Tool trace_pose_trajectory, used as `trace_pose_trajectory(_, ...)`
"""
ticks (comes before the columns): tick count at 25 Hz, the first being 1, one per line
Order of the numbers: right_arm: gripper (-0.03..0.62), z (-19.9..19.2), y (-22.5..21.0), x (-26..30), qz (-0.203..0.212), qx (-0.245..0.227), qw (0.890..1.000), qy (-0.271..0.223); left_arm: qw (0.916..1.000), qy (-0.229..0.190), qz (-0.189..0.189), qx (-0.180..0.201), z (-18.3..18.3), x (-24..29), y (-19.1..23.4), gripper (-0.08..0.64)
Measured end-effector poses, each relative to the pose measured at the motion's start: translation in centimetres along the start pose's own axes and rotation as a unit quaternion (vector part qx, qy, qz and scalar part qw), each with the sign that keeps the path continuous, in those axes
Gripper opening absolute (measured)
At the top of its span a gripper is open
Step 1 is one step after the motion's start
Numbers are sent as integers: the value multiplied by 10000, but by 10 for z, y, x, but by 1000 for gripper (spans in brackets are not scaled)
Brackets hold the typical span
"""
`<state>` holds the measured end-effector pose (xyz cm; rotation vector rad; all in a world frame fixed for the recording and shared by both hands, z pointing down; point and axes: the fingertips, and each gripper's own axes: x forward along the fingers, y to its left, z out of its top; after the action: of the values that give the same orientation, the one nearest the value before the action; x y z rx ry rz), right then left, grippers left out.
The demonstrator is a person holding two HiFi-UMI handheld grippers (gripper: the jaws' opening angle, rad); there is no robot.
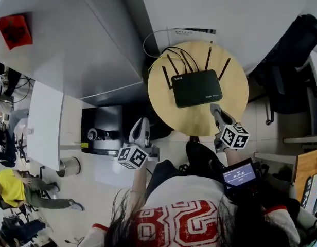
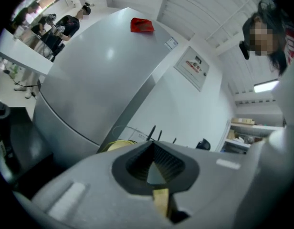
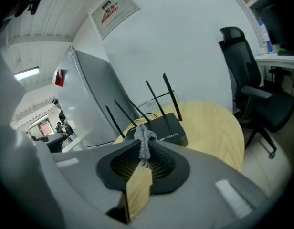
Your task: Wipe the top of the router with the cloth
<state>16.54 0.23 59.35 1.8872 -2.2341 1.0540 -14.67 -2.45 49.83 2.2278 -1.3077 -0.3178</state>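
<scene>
The left gripper (image 2: 154, 147) hangs off the near left edge of the round worktop (image 1: 199, 125), its fingers (image 2: 170, 165) closed on nothing, so nothing steadies the router (image 1: 196, 88). The router sits mid-worktop, with its antennas (image 1: 208, 59) standing along the far side. A firm stroke could probably slide the light box away or catch an antenna. Just beside its near right corner, the right gripper (image 3: 143, 151) pinches a thin twist of cloth (image 3: 143, 138). So little cloth sticks out that the hard fingers themselves may scrape the top.
</scene>
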Motion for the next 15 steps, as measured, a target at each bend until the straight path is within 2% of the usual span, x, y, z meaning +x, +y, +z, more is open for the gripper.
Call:
trace_pose_trajectory(3,43,-12,15,-32,-262,191,9990,-323,9982,227,-519,218,3,-28,-17,-5)
trace_pose_trajectory(5,43,-29,31,-55,-395,404,9968,-557,9957,507,-647,423,-4,-63,-16,-5)
trace_pose_trajectory(8,43,-65,65,-80,-434,550,9951,-697,9952,793,-425,381,-16,-114,19,-5)
trace_pose_trajectory(11,44,-106,102,-96,-300,411,9976,-471,9976,678,-77,136,-11,-156,52,-5)
trace_pose_trajectory(13,44,-115,116,-106,-254,314,9982,-444,9985,513,-98,137,-2,-168,54,-5)
trace_pose_trajectory(15,44,-110,123,-112,-211,266,9980,-530,9986,402,-292,195,5,-168,42,-5)
